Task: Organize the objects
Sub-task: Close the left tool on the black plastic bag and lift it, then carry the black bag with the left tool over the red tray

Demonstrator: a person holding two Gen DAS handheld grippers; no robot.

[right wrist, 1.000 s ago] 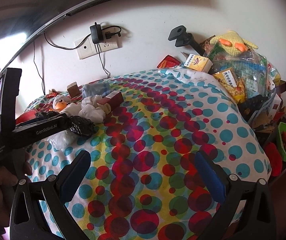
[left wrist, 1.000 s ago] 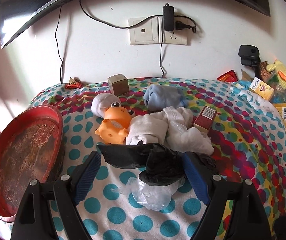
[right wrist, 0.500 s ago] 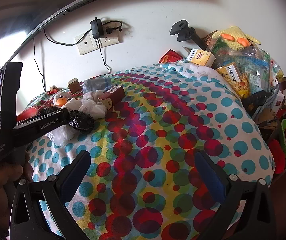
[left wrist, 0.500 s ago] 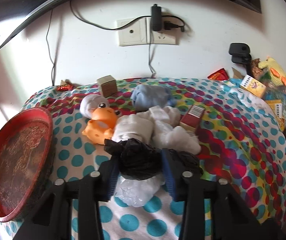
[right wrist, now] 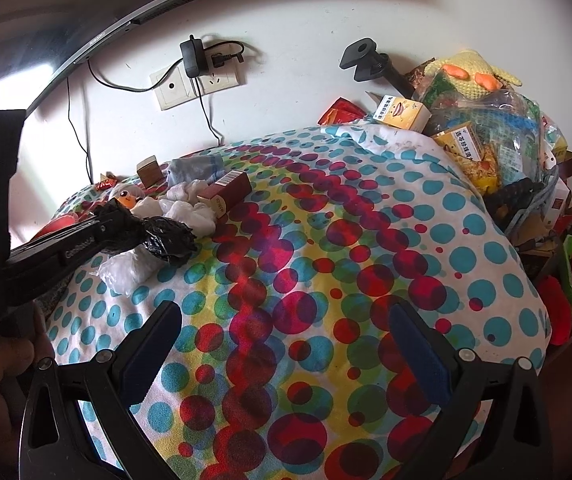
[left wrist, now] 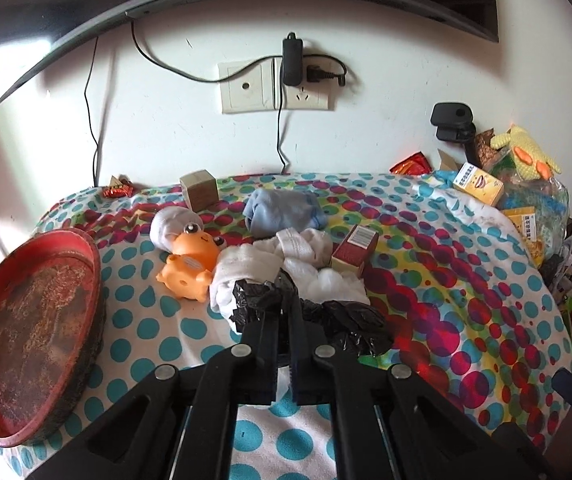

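Left gripper (left wrist: 284, 312) pinched tight on black plastic bag (left wrist: 350, 322), presumably to lift it clear of the white socks (left wrist: 286, 260) just behind; orange toy (left wrist: 190, 266) left of socks. Right gripper (right wrist: 286, 344) wide, empty, idle over polka-dot cloth (right wrist: 366, 240).

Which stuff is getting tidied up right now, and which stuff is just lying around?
Being tidied:
- black plastic bag, pinched in the left gripper
- red tray, probably where things go

Just lying there:
- orange toy
- white socks
- blue cloth
- red box
- clear plastic bag
- right gripper, open and holding nothing
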